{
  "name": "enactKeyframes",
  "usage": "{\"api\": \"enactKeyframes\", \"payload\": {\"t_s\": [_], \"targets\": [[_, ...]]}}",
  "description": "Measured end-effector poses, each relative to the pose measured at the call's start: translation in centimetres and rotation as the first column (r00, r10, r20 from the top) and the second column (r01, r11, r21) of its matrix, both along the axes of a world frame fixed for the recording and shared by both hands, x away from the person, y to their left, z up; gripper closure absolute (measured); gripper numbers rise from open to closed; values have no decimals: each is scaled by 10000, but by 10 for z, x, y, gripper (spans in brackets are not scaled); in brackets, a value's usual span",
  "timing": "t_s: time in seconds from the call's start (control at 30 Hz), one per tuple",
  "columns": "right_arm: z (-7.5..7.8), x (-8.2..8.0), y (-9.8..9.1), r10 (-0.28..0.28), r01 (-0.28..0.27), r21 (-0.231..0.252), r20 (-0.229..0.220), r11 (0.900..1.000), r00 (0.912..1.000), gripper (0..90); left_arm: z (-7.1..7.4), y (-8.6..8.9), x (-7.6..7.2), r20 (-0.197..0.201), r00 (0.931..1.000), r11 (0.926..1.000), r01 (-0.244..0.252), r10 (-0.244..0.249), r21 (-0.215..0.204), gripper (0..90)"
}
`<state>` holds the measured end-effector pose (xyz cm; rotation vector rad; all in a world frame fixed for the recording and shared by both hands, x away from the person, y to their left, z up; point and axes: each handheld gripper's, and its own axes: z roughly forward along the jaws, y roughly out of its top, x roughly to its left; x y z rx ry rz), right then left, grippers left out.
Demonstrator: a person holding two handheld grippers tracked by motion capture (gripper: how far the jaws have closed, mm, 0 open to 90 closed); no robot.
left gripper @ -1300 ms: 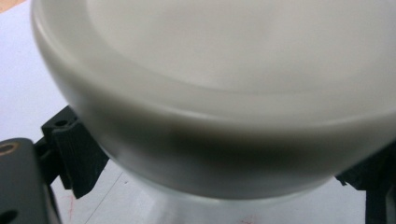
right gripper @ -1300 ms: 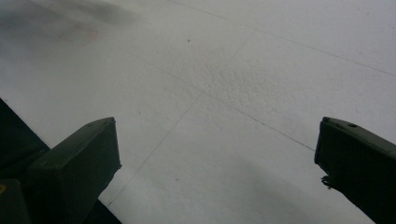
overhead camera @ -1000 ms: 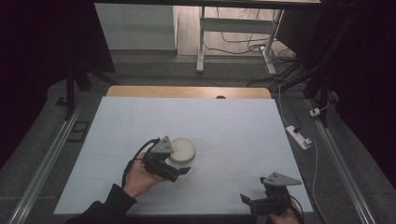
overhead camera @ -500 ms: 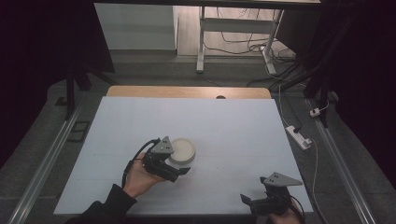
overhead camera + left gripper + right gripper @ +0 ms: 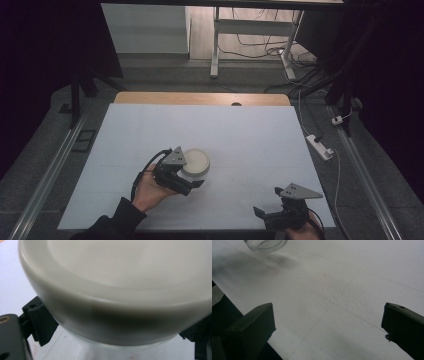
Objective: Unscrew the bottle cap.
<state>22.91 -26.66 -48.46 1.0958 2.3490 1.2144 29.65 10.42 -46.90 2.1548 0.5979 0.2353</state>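
The squat, round container with a cream-white lid and clear glass base [image 5: 195,162] sat left of centre on the white counter [image 5: 260,140], my left fingers [image 5: 192,180] straddling its smooth, likely slippery, breakable glass below the lid, contact hidden, my right fingers [image 5: 262,214] spread idle.

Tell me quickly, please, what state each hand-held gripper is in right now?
Left hand-held gripper: jaws either side of the round white lidded container; grip cannot be told.
Right hand-held gripper: open, empty.
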Motion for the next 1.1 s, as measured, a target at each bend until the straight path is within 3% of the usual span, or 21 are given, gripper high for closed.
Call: {"api": "enactKeyframes", "payload": {"t_s": [0.43,0.77,0.9,1.1], "targets": [[20,1,21,795,-815,239,763,9964,9939,0,2,-1,-2,59,9999,10000,97,-97,-18,76],[36,9,46,1549,-1583,357,820,9868,9845,0,2,-2,-4,176,9996,9998,213,-212,-49,77],[41,12,57,1968,-1995,473,555,9788,9789,0,2,-4,-5,227,9992,9995,324,-324,-16,77],[45,18,71,2203,-2232,425,636,9738,9733,0,2,-5,-5,201,9991,9992,387,-385,-111,77]]}}
